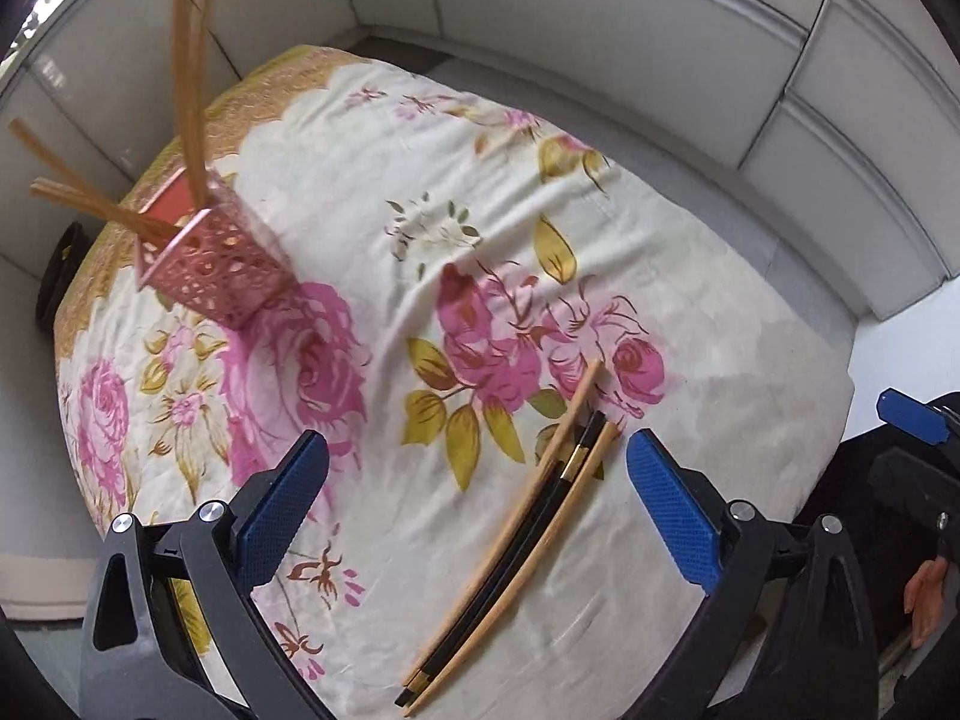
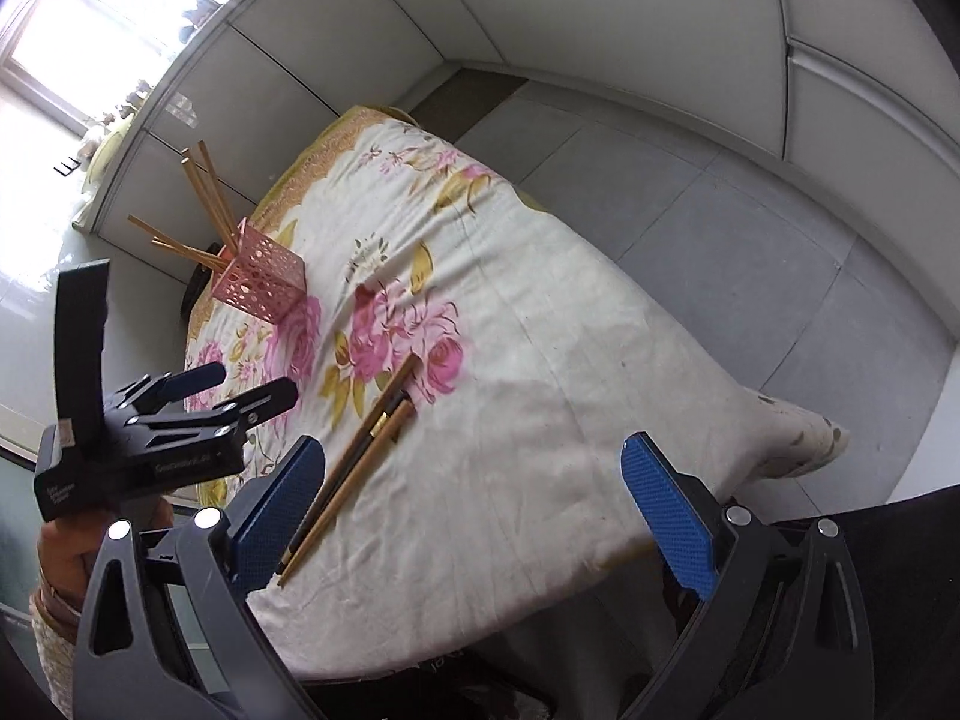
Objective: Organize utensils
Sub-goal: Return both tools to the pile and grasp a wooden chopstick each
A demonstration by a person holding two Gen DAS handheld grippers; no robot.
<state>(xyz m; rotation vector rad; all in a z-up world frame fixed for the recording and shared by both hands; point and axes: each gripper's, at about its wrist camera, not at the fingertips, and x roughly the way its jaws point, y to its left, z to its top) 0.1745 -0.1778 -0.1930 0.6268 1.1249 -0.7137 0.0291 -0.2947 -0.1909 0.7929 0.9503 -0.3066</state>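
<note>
A pink perforated holder (image 1: 213, 267) stands on the floral cloth at the far left, with several wooden chopsticks (image 1: 189, 90) leaning out of it; it also shows in the right wrist view (image 2: 259, 285). A loose bundle of wooden and black chopsticks (image 1: 522, 534) lies on the cloth near the front, also in the right wrist view (image 2: 360, 450). My left gripper (image 1: 477, 501) is open and empty, hovering just above this bundle. My right gripper (image 2: 474, 504) is open and empty, to the right of the bundle. The left gripper also shows in the right wrist view (image 2: 252, 384).
The table (image 2: 570, 360) is covered by a cream cloth with pink roses. Grey partition panels (image 1: 600, 30) wall in the far side and a grey tiled floor (image 2: 750, 240) lies to the right. A bright window (image 2: 90, 12) is at the far left.
</note>
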